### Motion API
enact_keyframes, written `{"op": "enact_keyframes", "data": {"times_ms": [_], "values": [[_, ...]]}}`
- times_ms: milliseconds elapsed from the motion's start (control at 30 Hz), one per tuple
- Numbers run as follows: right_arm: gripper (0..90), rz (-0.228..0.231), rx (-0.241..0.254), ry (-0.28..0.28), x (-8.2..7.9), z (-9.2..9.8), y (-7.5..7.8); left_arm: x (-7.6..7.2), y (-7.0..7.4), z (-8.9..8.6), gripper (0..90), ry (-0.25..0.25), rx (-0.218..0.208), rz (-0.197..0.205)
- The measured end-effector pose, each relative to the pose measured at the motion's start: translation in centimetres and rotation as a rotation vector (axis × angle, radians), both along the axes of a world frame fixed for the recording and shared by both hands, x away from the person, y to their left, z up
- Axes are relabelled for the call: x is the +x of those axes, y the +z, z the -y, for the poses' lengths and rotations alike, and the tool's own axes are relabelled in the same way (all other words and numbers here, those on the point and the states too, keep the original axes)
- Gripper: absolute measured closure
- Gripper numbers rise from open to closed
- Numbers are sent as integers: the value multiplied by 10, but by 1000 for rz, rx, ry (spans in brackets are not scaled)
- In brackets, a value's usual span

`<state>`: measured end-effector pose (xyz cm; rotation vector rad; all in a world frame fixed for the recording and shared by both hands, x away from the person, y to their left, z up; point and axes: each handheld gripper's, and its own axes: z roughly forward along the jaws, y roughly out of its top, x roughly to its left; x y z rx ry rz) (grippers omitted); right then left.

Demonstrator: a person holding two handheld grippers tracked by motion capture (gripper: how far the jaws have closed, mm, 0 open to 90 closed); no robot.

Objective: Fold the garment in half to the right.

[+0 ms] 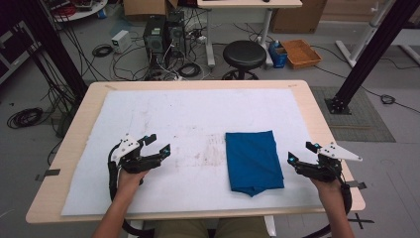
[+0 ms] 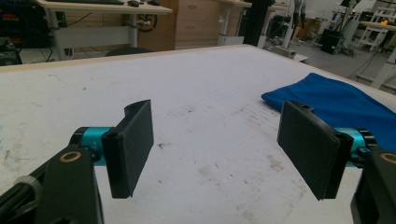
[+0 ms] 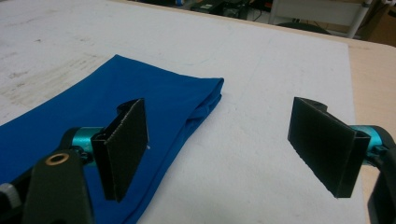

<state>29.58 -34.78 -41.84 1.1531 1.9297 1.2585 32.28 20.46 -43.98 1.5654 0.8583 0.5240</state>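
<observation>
High view first: the desk [image 1: 64, 148] with its white cover carries one thing for me to work on, a folded blue cloth [image 1: 253, 159], lying flat between my two tongs but far closer to the right ones. Its long axis runs away from me, from the near edge toward the far edge, so both long sides face my tongs.

My right tongs [image 1: 299, 152] sit just beside the cloth's right long edge, pointing inward at it. In the right gripper view the cloth [image 3: 93, 107] lies under and beyond the left jaw, its folded corner ahead of the gap between the jaws, and these tongs [image 3: 224, 149] stand wide apart with nothing between them.

My left tongs [image 1: 158, 144] rest well apart from the cloth, with bare cover between them and its left long edge. In the left gripper view the cloth [image 2: 336, 100] shows ahead, behind the right jaw, and these tongs [image 2: 219, 149] are also spread wide, gripping nothing.

I judge the right hand has the shorter reach, straight across to the near long edge.
</observation>
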Motion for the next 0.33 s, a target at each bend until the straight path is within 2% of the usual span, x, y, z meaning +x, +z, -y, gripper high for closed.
{"op": "enact_keyframes", "data": {"times_ms": [333], "values": [[200,3,6,-6,0,2,1,1,-1,0,271,2,0,-4]]}}
